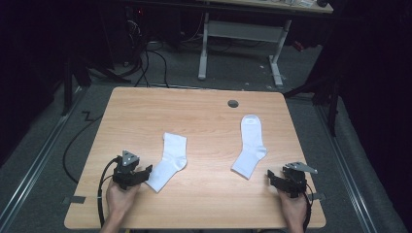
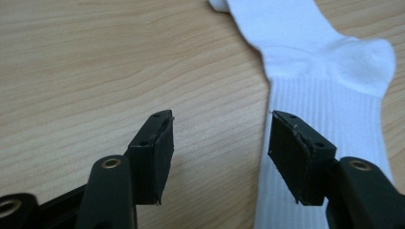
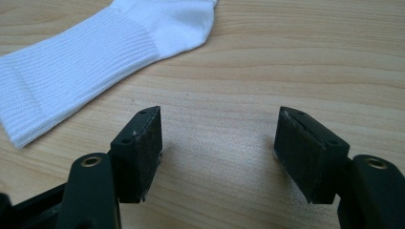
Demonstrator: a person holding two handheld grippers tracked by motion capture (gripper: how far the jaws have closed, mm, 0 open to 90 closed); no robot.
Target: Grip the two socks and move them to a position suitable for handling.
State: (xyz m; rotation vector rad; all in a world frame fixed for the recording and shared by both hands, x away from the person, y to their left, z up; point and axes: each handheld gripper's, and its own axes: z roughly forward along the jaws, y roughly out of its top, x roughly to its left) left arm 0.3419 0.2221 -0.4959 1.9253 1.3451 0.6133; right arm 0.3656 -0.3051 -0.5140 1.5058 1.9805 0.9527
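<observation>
1. Your left tongs (image 1: pixel 145 171) stand fairly wide and hold nothing, at the cuff end of the left white ribbed cotton sock (image 1: pixel 170 162), lower left of centre on the pale wooden desk (image 1: pixel 204 116).
2. Your right tongs (image 1: pixel 270 174) gape empty beside the right white sock (image 1: pixel 251 145), lower right.
3. Both socks look light, limp and floppy; pinch the doubled cuff edge, low against the desk.

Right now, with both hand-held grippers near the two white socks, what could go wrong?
1. The left hand-held gripper is open at the edge of the left sock; it may catch one layer alone or push the cloth aside.
2. The right hand-held gripper stands open over bare table, beside the right sock; closing here would likely miss it.
</observation>
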